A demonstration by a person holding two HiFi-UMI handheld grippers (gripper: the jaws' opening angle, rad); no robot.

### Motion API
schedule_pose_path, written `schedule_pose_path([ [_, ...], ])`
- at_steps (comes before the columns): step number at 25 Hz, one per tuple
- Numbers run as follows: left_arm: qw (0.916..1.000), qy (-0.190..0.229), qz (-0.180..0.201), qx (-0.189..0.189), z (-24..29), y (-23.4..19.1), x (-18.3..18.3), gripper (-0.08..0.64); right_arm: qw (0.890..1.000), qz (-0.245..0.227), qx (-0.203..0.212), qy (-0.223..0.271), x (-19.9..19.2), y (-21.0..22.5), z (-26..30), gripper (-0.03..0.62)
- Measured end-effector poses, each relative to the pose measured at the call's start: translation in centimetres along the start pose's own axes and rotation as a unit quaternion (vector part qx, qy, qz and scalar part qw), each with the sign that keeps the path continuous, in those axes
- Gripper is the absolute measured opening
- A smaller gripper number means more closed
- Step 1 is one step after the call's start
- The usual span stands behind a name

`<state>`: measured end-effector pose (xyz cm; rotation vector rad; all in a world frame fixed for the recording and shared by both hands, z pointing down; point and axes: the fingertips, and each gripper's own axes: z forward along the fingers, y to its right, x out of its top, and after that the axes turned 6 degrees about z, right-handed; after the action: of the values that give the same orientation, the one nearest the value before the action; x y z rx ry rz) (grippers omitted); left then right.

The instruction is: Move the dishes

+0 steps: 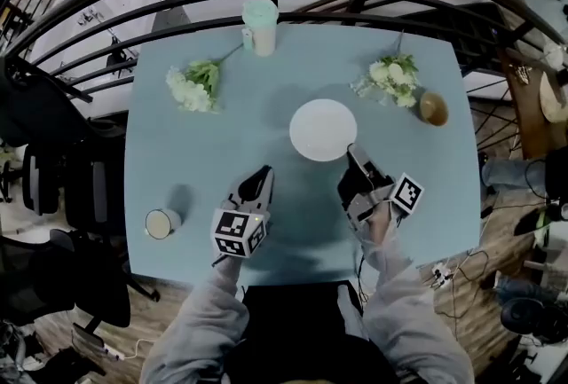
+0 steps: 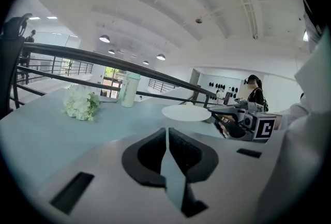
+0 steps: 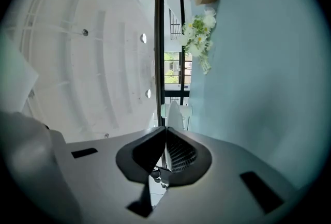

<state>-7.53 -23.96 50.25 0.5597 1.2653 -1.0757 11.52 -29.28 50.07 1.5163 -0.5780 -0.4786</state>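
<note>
Just ahead of our right gripper point(image 1: 353, 159) sits the white plate point(image 1: 323, 129); our left gripper point(image 1: 264, 174) is farther off. All jaws are pressed together.

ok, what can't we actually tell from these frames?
- Brown bowl: contents too small in head view; right gripper view shows only its outside.
- Right gripper and white plate: contact unclear, fingertips too small in head view, plate edge-on in its own view.
- Cup: outside both gripper views; contents too small in head view.

Overhead plus two low; shared table point(image 1: 266, 81)
</note>
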Motion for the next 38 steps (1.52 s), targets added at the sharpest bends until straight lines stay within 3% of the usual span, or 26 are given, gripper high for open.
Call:
schedule_pose_path([
  [8, 0.9999, 0.010, 0.012, 0.005, -5.4, 3.3, 0.3, 0.031, 1.000, 0.004, 0.019, -0.025, -4.3, -2.8, -6.5, 0.019],
  [17, 0.9975, 0.014, -0.006, 0.069, -10.7, 7.9, -2.4, 0.031, 0.996, 0.033, 0.030, -0.076, -8.2, -2.5, -12.8, 0.020],
  [27, 0.9935, -0.014, -0.030, 0.109, -14.1, 10.2, -7.0, 0.031, 0.992, 0.050, -0.027, -0.113, -11.0, 4.0, -16.8, 0.020],
  [32, 0.9936, -0.026, -0.032, 0.105, -14.3, 9.7, -7.6, 0.031, 0.992, 0.053, -0.059, -0.102, -11.6, 6.9, -16.9, 0.020],
  [38, 0.9943, -0.033, -0.036, 0.095, -14.4, 8.7, -7.8, 0.031, 0.990, 0.021, -0.111, -0.085, -12.3, 8.8, -17.2, 0.020],
])
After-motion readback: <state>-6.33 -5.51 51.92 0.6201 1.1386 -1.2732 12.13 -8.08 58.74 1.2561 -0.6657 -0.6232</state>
